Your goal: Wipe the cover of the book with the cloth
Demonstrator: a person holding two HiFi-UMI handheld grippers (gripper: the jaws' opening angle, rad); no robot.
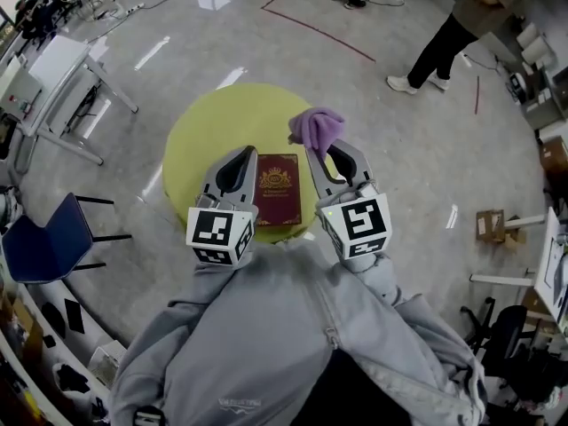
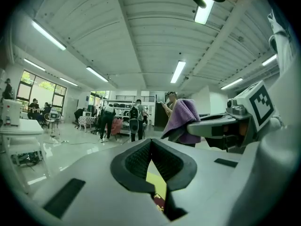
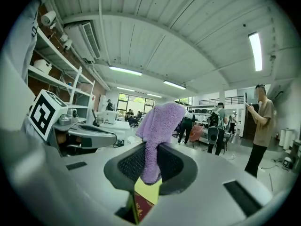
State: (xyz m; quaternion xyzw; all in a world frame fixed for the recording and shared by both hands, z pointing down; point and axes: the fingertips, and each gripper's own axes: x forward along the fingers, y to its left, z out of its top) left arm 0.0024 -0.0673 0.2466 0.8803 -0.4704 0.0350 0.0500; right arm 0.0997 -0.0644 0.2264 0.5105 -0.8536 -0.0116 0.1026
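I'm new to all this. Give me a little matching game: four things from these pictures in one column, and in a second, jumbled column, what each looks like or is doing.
Things:
1. cloth
2. book
3. table
4. left claw

Descriptions:
A. shut, with nothing in it
B. yellow and round
C. purple, pinched in the right claw
D. dark red, lying flat on the table

Pairs: 1-C, 2-D, 3-B, 4-A

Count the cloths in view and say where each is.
1. The fuzzy purple cloth is clamped between the fingers of the right gripper, seen over the far right edge of the round yellow table, beyond the dark red book. Another could lie hidden under the person's grey sleeves.
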